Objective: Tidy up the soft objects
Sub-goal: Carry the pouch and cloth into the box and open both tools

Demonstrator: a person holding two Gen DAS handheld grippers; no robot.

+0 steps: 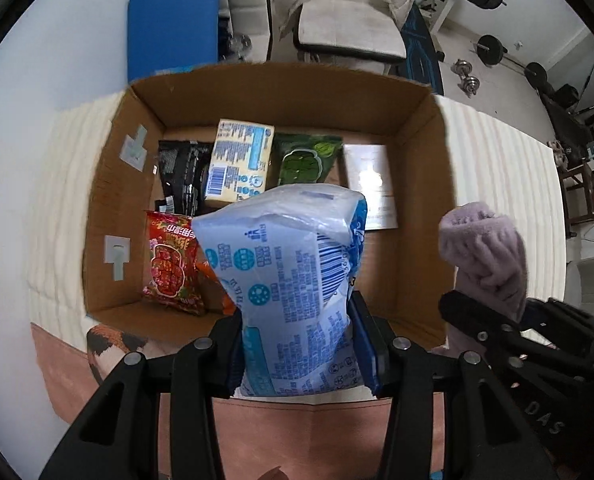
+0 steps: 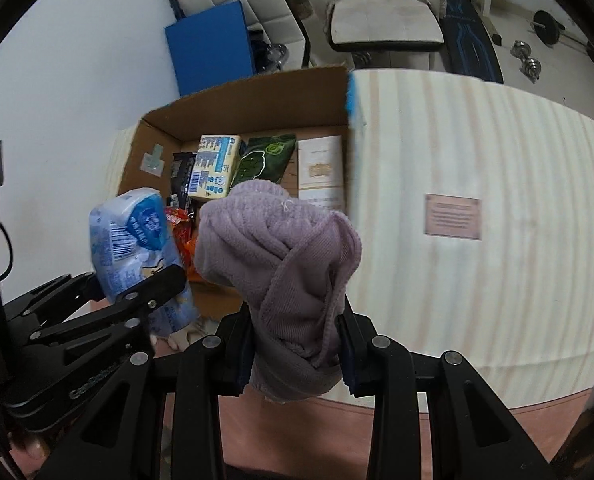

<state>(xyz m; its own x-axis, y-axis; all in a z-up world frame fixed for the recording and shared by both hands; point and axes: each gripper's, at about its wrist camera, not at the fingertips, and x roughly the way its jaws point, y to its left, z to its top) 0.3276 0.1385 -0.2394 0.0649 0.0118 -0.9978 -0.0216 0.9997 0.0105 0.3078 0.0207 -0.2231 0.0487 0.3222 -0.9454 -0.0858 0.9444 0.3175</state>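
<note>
- Two soft things are riding above the open brown cardboard box (image 1: 281,92) at once; I am judging this the carry-in step.
- I am pinching the pale-blue plastic tissue pack (image 1: 293,280) in my left gripper (image 1: 297,348), pointing down over the box's near side.
- I am clamping the lilac knitted cloth (image 2: 281,256) in my right gripper (image 2: 297,344), tilted steeply down beside the box's right wall; next it is needing to shift left before letting go.

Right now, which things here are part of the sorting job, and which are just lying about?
Job:
- blue tissue pack, in left claw
- purple sock, in right claw
- cardboard box with packets inside

Lying about:
- blue board
- white chair
- dumbbells
- pink label on table
</note>
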